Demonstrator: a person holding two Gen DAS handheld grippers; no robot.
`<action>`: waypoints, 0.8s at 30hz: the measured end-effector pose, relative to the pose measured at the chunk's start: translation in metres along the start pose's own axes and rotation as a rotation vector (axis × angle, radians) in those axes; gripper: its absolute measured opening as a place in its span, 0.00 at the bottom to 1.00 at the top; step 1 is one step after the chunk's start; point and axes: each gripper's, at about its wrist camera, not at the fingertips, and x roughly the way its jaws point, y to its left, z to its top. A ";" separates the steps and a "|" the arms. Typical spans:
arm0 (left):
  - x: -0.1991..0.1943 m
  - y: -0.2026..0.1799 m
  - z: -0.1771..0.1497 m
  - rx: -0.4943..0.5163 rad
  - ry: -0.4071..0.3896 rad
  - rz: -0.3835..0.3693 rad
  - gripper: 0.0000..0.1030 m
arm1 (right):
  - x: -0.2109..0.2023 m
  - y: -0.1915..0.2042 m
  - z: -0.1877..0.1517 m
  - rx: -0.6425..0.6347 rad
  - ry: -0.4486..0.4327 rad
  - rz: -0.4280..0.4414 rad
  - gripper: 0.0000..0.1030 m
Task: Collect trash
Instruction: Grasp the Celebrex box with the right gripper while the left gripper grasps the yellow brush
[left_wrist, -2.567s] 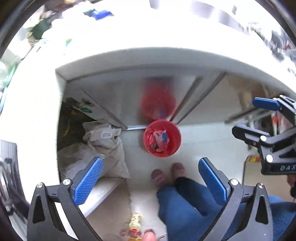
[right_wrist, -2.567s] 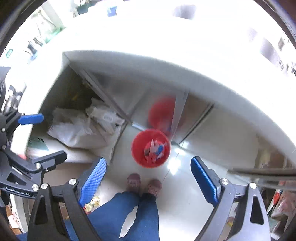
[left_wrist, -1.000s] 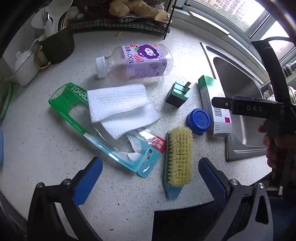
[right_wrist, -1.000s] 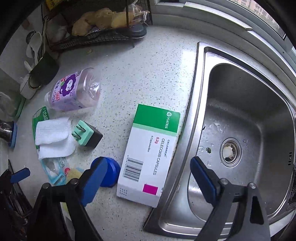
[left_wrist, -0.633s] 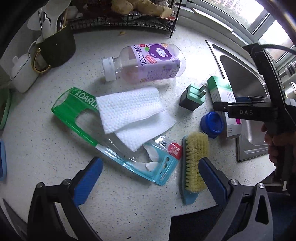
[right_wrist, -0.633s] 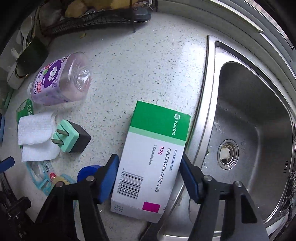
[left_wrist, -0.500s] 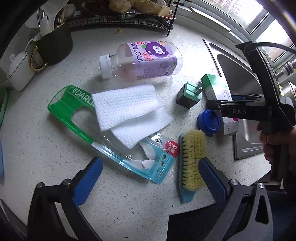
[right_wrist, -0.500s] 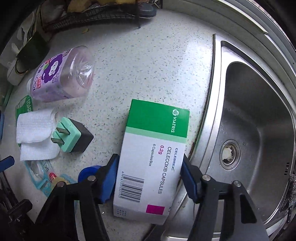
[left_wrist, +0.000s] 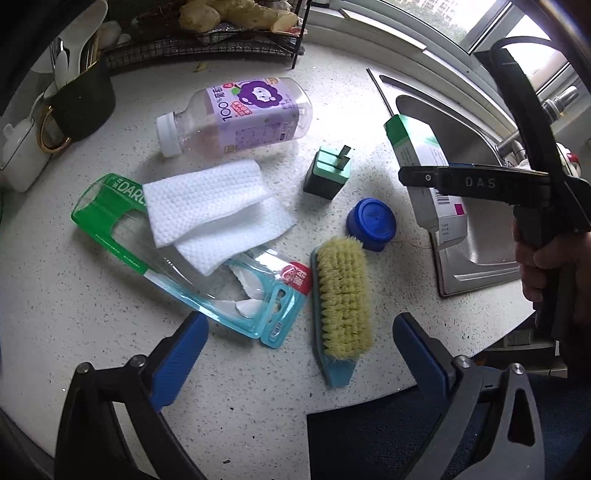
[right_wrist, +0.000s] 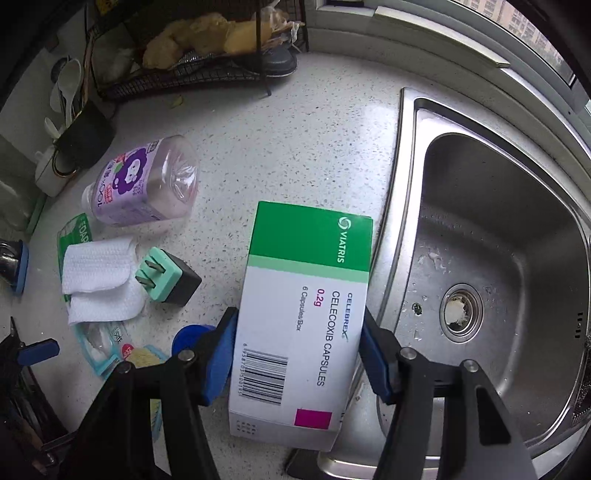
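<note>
Counting one bottle (left_wrist: 236, 114), one brush (left_wrist: 341, 295), one cap (left_wrist: 371, 223); our right gripper (right_wrist: 297, 354) has just closed on the box (right_wrist: 306, 295) beside the sink (right_wrist: 480, 258), left gripper (left_wrist: 295, 354) gapes empty.

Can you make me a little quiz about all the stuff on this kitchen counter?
1. True or false: the right gripper is clamped on the medicine box.
2. What lies on the toothbrush package: A) white paper towel B) scrub brush C) blue cap?
3. Fill in: the juice bottle lies on its ____.

Key: 1 true; 2 A; 3 side.
</note>
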 end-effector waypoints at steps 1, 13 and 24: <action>0.002 -0.004 0.000 0.012 0.006 0.001 0.93 | -0.006 -0.001 -0.002 0.004 -0.012 0.005 0.57; 0.047 -0.048 0.008 0.130 0.106 0.027 0.73 | -0.045 -0.024 -0.056 0.094 -0.078 0.055 0.57; 0.078 -0.078 0.020 0.154 0.136 0.107 0.55 | -0.047 -0.025 -0.084 0.106 -0.072 0.065 0.57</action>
